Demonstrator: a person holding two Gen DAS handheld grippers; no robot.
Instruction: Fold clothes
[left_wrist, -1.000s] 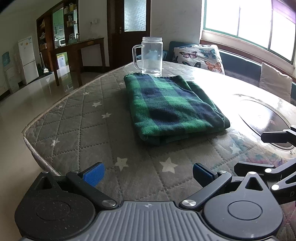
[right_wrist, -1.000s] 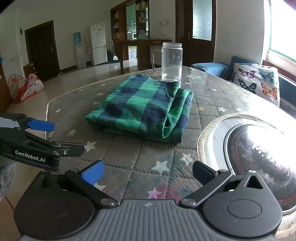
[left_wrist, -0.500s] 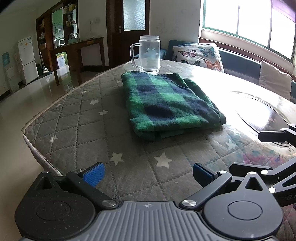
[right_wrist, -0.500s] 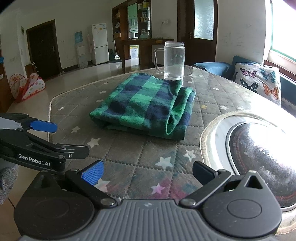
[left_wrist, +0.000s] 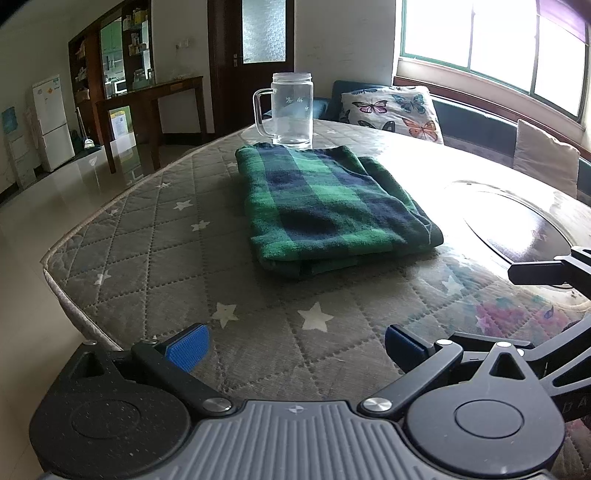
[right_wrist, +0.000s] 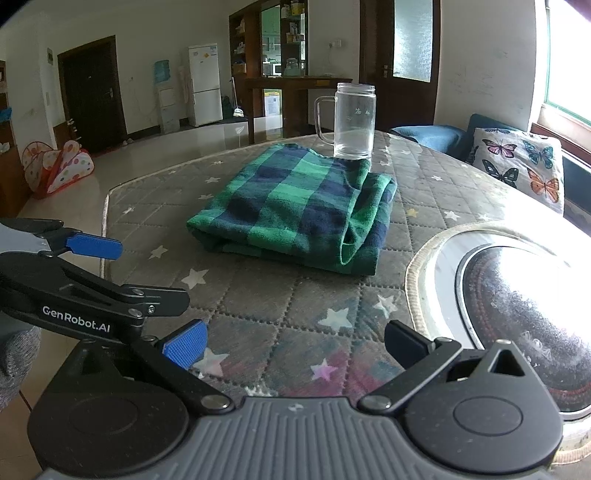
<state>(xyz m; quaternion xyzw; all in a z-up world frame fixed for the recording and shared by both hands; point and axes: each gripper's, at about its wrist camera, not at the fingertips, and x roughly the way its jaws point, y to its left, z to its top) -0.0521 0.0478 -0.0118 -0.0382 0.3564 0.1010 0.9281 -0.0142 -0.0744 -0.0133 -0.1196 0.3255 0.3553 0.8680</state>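
Green-and-navy plaid fleece garment (left_wrist: 332, 210) is lying folded into a compact rectangle on the quilted star-patterned worktop (left_wrist: 155, 236), while both the left tool (left_wrist: 295, 345) and right tool (right_wrist: 295, 343) are hanging released and empty, suggesting folding is essentially finished.

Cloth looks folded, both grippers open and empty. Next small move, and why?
Probably hold both grippers back and stop. The plaid cloth lies as a compact folded stack on the quilted table, clear of the left gripper and right gripper. The glass mug stands at its far edge, so another fold risks bumping it.
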